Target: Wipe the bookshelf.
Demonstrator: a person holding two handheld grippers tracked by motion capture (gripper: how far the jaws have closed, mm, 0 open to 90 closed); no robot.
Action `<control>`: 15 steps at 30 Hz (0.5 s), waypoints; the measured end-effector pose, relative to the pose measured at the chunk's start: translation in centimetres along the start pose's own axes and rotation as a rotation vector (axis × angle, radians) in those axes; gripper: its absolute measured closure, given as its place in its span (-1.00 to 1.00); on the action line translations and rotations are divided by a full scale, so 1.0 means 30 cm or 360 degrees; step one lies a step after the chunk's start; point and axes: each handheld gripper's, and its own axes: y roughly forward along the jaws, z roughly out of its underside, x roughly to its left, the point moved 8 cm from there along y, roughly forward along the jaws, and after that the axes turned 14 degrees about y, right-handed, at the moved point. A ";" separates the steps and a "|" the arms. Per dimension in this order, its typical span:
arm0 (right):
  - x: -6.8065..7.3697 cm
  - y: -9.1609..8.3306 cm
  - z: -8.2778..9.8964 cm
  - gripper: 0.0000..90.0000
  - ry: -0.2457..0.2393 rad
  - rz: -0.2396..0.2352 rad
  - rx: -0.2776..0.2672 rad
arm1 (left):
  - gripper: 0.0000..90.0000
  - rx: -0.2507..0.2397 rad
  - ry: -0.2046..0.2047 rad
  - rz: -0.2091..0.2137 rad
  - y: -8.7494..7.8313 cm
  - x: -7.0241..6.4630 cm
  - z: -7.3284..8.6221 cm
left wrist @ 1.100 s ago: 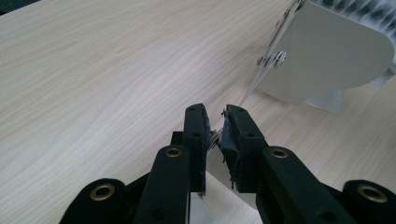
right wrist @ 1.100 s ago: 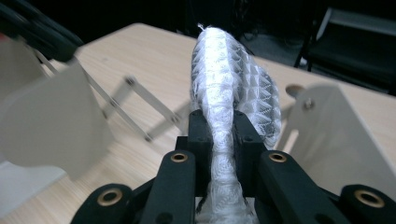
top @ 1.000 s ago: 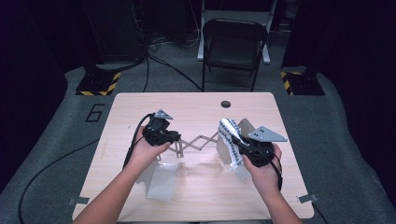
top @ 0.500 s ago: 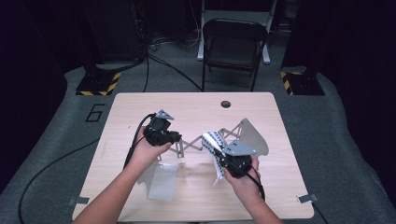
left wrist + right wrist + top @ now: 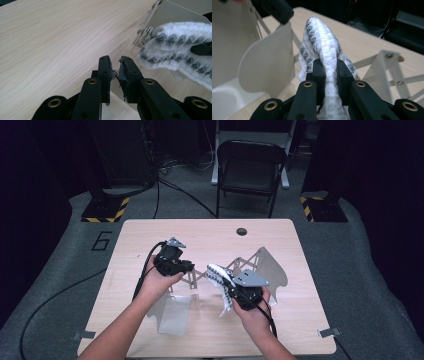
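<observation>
The right claw (image 5: 329, 68) is clenched on a white patterned sock (image 5: 322, 42) above the desk (image 5: 150, 240); the left claw (image 5: 115, 72) pinches the white folding rack's (image 5: 260, 265) thin edge.

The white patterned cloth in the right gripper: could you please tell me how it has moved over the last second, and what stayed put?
The right gripper carried the white patterned cloth leftward and down the picture, toward the left gripper, its jaws clamped on it throughout. The left gripper kept still, gripping the expanding rack, which has not shifted on the table.
</observation>
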 end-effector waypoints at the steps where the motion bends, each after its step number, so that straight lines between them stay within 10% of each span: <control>1: -0.001 0.018 0.024 0.79 -0.0010 -0.0006 0.0063 | 0.75 -0.0001 0.0000 -0.0001 0.000 0.000 0.000; 8: -0.034 0.125 0.216 0.79 -0.0009 0.0031 0.0398 | 0.75 0.0000 0.0003 0.0001 0.000 -0.001 0.000; 15: -0.007 0.033 0.021 0.79 0.0069 -0.0027 0.0053 | 0.75 -0.0001 0.0004 0.0005 0.001 0.000 0.000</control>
